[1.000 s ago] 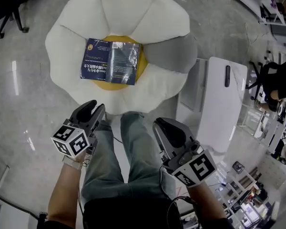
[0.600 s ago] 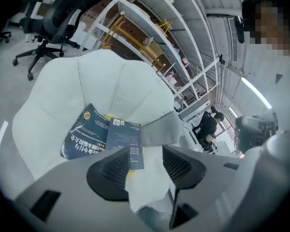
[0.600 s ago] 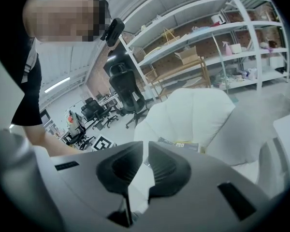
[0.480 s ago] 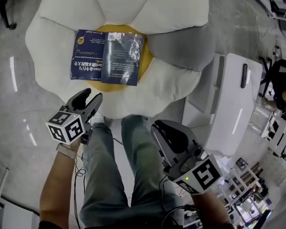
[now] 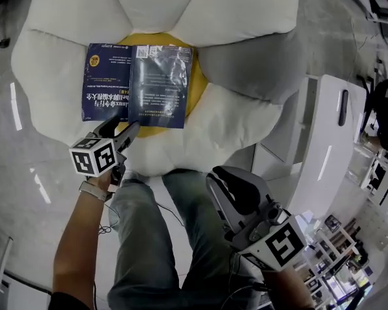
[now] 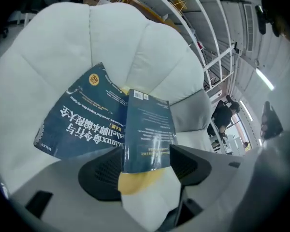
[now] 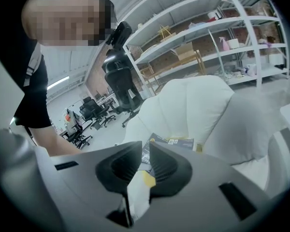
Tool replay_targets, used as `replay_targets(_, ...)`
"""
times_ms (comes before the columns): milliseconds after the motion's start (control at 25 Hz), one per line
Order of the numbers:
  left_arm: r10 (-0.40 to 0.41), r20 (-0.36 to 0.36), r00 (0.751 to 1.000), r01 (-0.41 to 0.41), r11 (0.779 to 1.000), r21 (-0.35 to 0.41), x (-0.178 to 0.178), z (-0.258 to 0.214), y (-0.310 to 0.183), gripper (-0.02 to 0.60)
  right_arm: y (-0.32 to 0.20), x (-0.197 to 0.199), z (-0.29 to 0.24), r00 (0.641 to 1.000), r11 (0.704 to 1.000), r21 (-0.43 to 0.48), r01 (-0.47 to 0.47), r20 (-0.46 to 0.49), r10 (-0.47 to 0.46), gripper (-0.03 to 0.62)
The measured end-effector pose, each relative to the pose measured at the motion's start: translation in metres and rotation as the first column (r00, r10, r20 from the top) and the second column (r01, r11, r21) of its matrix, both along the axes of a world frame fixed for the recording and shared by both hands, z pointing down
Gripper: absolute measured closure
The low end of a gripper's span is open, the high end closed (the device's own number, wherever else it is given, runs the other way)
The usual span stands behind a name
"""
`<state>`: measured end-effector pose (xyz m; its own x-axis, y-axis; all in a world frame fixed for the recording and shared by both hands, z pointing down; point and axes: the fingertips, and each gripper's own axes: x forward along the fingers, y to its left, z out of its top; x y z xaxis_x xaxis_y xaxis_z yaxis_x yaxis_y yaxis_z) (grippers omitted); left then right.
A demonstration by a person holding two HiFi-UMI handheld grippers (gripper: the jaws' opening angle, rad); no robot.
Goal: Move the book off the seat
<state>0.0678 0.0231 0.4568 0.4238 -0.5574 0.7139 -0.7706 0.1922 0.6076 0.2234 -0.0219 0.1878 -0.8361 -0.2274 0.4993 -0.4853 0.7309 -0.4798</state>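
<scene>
L tool (image 6: pixel 146 170) opening, blue book (image 5: pixel 137 86) edge just ahead, untouched, on flower seat (image 5: pixel 233 118).
Slide jaws over edge, clench firmly; R tool (image 7: pixel 146 164) nearly clenched, empty.

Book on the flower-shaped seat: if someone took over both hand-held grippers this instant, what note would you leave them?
Left hand-held gripper: jaws opening wide at the near edge of the book, not gripping it.
Right hand-held gripper: shut, empty, held back beside the person's legs.
Book: lies open, covers up, on the yellow centre of the seat.
Done: the approach only.
Left to do: close on the book and lift it off the seat.
</scene>
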Motion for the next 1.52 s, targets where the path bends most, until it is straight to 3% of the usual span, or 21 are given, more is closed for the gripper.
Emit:
replay_targets(440,0.076,-0.074,0.994,-0.085,0.99,-0.115,0.015,0.069,-0.009,0.285,-0.026,0.011,0.031,0.998,0.998,0.002,-0.064,0.006,0.064,0.56)
replay_targets(600,0.109,-0.134,0.985,-0.122,0.989,-0.088,0.013,0.074,-0.009,0.284,-0.028,0.016,0.035,0.997,0.997,-0.005,-0.075,0.007,0.075,0.56)
replay_targets(840,0.1,-0.293,0.951,-0.113,0.993,-0.026,0.009,0.07,-0.01,0.284,-0.022,0.019,0.054,0.997,0.996,-0.035,-0.08,0.008,0.08,0.56)
replay_targets(960,0.105,-0.319,0.942,-0.118,0.993,-0.02,0.01,0.069,-0.011,0.284,-0.024,0.013,0.07,0.997,0.997,-0.042,-0.066,0.038,0.068,0.552)
replay_targets(1160,0.127,-0.292,0.948,-0.137,0.99,-0.014,0.013,0.07,-0.01,0.284,-0.036,0.014,0.128,0.999,0.988,-0.142,-0.052,-0.008,0.052,0.488)
replay_targets(1360,0.099,-0.266,0.959,-0.104,0.995,-0.004,0.011,0.072,-0.011,0.285,-0.051,0.0,0.188,0.997,0.963,-0.265,-0.06,-0.062,0.045,0.353)
replay_targets(1520,0.099,-0.246,0.964,-0.104,0.994,-0.009,0.011,0.075,-0.011,0.287,-0.053,-0.012,0.233,0.994,0.938,-0.339,-0.066,-0.109,0.031,0.305)
